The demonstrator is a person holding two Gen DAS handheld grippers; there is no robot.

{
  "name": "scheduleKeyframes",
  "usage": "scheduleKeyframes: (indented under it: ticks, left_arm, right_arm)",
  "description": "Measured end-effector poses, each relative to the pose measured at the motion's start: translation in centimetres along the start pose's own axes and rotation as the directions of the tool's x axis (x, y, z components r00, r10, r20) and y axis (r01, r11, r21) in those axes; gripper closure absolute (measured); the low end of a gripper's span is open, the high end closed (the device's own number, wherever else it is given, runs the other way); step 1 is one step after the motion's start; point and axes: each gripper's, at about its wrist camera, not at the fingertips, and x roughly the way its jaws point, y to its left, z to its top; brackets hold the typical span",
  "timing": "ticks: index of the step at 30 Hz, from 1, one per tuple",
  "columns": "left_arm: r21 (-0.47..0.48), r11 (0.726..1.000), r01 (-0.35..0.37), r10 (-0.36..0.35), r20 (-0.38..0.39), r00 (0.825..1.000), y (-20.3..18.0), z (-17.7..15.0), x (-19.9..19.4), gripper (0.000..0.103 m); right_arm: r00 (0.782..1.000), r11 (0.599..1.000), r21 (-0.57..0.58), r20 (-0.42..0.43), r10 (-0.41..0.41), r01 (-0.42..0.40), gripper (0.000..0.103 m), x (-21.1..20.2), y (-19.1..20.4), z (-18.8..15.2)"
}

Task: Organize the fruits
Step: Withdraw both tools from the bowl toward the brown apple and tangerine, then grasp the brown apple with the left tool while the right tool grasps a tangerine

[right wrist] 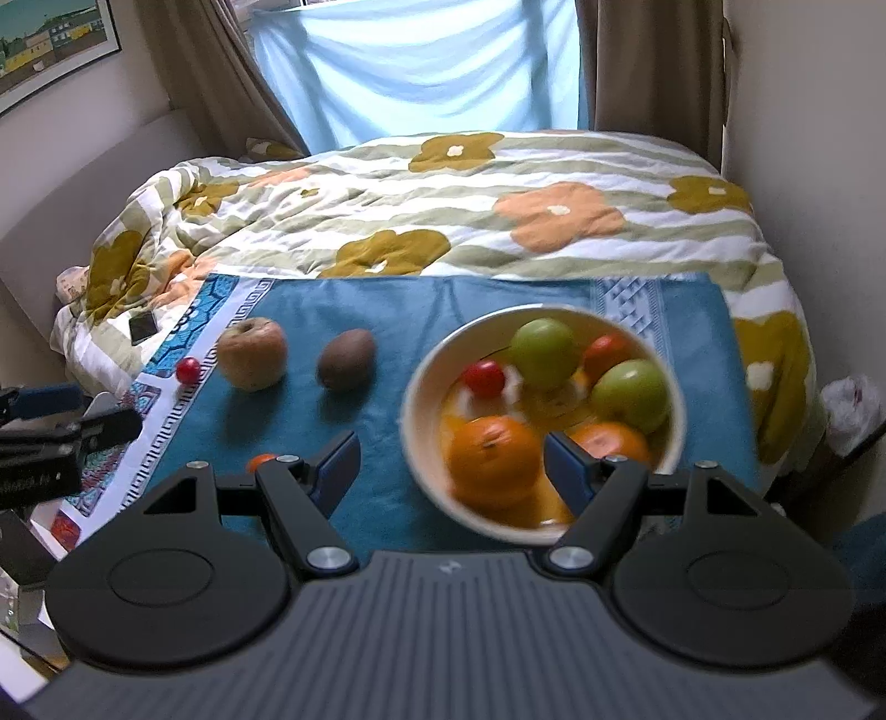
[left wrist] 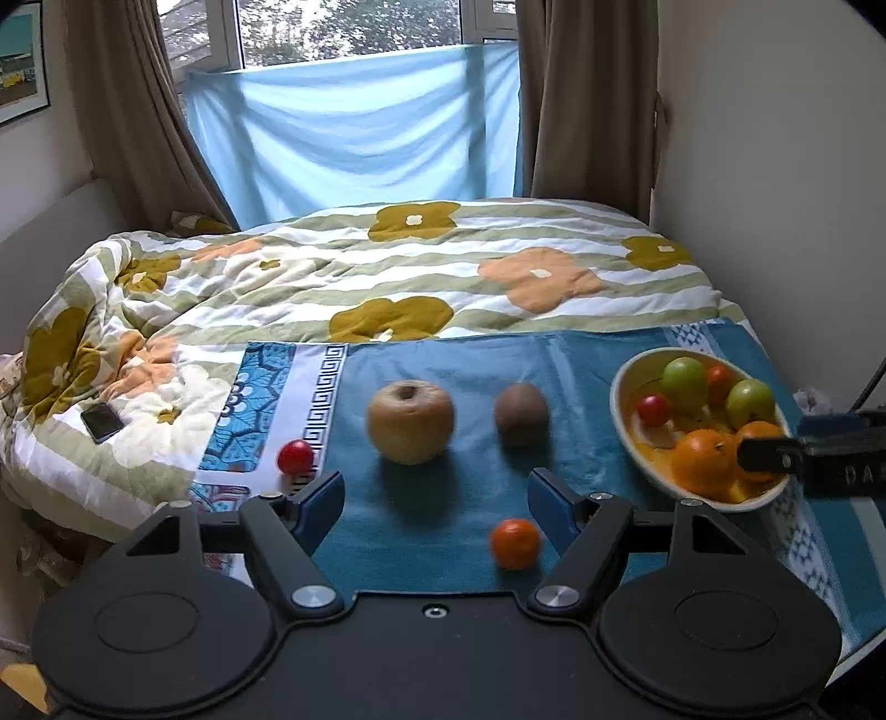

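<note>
Blue cloth covers the bed end w/ the fruit on it. Cream bowl at the right holds green apples, oranges, small red ones. Loose on the cloth: tan apple, kiwi, small orange, red tomato. Left gripper is spread wide & empty, hovering near the small orange. Right gripper also gapes empty, over the bowl.

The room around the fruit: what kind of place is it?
Most likely a bedroom: a bed with a flowered quilt, a curtained window, and a framed picture on the wall.
</note>
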Motion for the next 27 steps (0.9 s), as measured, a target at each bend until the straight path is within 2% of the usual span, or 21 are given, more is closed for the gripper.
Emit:
scheduleKeyframes:
  ticks: [11, 12, 14, 15, 20, 27]
  left_arm:
    - [0.107, 0.990, 0.088, -0.083, -0.042, 0.996, 5.5, 1.2, 4.8, 0.025]
    - [0.118, 0.988, 0.098, -0.093, -0.046, 0.995, 5.8, 1.3, 5.2, 0.025]
    - [0.146, 0.982, 0.121, -0.115, -0.049, 0.992, 6.3, 1.6, 6.4, 0.014]
    - [0.160, 0.978, 0.133, -0.127, -0.049, 0.991, 6.6, 1.8, 7.0, 0.013]
    - [0.210, 0.960, 0.185, -0.173, -0.073, 0.982, 7.1, 2.6, 10.1, 0.008]
    - [0.250, 0.934, 0.256, -0.231, -0.127, 0.965, 6.5, 3.3, 14.6, 0.007]
  right_arm:
    - [0.998, 0.999, 0.029, -0.059, -0.030, 0.032, 0.015, 3.2, 7.7, -1.8]
    - [0.997, 0.999, 0.026, -0.063, -0.036, 0.037, 0.014, 3.7, 8.4, -1.9]
    - [0.996, 0.998, 0.023, -0.070, -0.055, 0.057, 0.008, 4.5, 9.5, -2.1]
    - [0.995, 0.997, 0.023, -0.071, -0.069, 0.071, 0.004, 5.0, 10.1, -2.2]
    - [0.992, 0.993, 0.076, -0.097, -0.080, 0.088, 0.003, 7.2, 11.1, -2.7]
    - [0.985, 0.982, 0.143, -0.142, -0.101, 0.121, 0.003, 10.0, 11.6, -3.8]
